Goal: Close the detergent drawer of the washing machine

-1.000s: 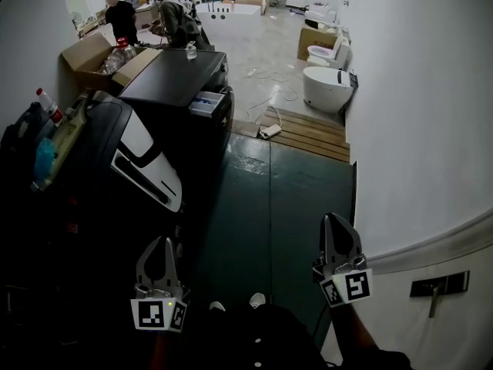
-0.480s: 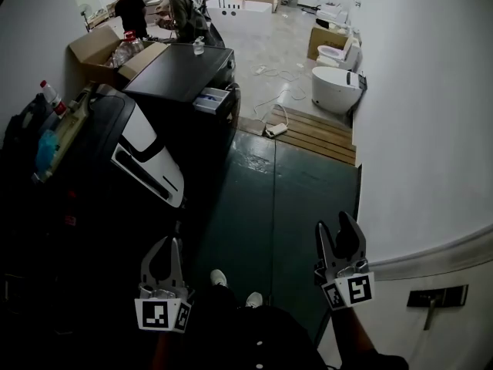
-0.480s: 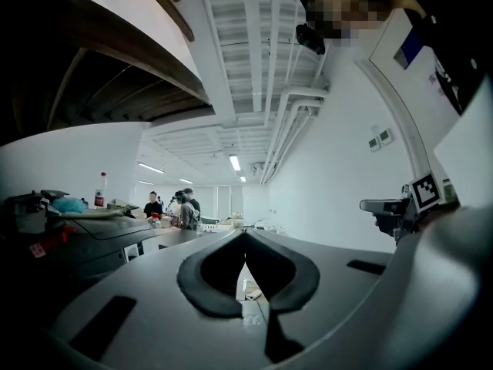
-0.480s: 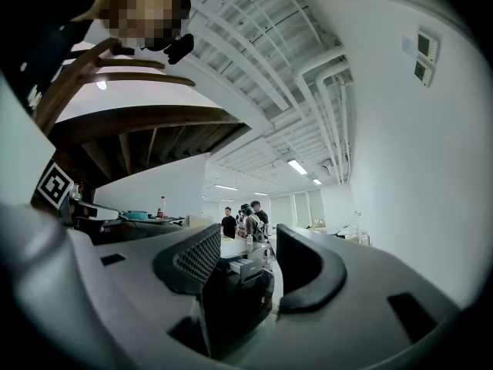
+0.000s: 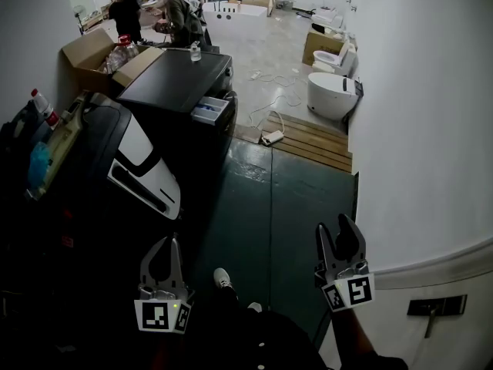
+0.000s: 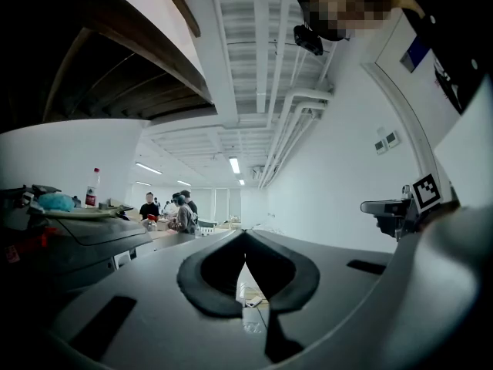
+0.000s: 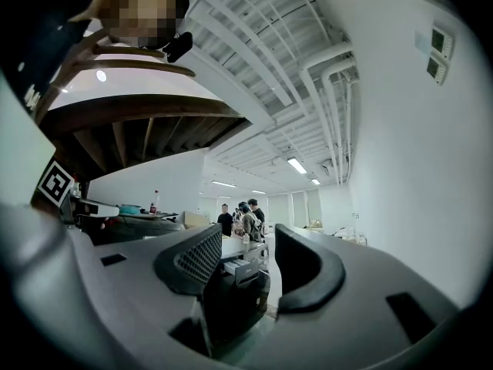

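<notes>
The dark washing machine (image 5: 181,79) stands far ahead at the left of the aisle. Its pale detergent drawer (image 5: 209,110) sticks out of the front top corner. In the right gripper view the drawer (image 7: 243,267) shows far off between the jaws. My left gripper (image 5: 166,243) hangs low over the dark floor, its tips together and nothing in them; its own view shows the left gripper (image 6: 245,236) shut. My right gripper (image 5: 337,233) is level with it nearer the white wall. Its jaws have just been opening, then eased in slightly, with nothing between them; the right gripper (image 7: 250,241) stands apart.
A nearer dark appliance with a white panel (image 5: 142,172) lines the left side. Beyond are a cardboard box (image 5: 92,51), people (image 5: 181,14), a toilet (image 5: 330,95), a wooden pallet (image 5: 308,139) and a power strip (image 5: 269,137). A white wall (image 5: 424,129) runs along the right. My shoe (image 5: 222,277) shows below.
The right gripper's jaws went from shut to open. Both grippers sit slightly lower in the view, and one shoe has stepped forward.
</notes>
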`<state>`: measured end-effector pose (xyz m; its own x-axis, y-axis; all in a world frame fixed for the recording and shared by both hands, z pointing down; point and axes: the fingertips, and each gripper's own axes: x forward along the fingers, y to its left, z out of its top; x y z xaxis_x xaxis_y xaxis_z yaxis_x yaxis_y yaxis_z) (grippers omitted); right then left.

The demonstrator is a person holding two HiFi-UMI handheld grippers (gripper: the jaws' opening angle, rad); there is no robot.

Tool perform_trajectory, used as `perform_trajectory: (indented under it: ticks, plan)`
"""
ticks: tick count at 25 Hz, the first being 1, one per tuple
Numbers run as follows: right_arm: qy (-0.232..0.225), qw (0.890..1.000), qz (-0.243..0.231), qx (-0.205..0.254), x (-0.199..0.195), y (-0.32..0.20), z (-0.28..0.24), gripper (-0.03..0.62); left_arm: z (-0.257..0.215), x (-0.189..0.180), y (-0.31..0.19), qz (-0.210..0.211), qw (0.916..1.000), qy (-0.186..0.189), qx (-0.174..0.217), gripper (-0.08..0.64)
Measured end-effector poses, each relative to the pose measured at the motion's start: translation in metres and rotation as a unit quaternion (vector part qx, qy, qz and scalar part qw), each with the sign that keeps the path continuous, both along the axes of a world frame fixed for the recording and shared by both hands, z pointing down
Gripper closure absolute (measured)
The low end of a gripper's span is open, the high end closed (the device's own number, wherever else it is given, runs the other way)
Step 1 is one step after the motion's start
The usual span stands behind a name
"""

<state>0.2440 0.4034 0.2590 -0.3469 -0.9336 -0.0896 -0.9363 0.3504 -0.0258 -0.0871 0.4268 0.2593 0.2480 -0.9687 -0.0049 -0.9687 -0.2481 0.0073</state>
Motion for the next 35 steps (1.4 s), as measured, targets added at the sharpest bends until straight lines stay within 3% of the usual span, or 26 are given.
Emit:
perform_trajectory:
  ticks: [25, 35]
  plan:
    - [0.009, 1.000, 0.017, 0.005, -0.080, -0.142, -0.007, 0.391, 0.001, -0.069, -0.152, 0.032, 0.9994, 0.012, 0.008, 0.545]
    - [0.009, 0.999, 0.047, -0.019, -0.079, -0.164, 0.005, 0.391, 0.018, -0.073, -0.184, 0.045, 0.9989, 0.014, -0.009, 0.545]
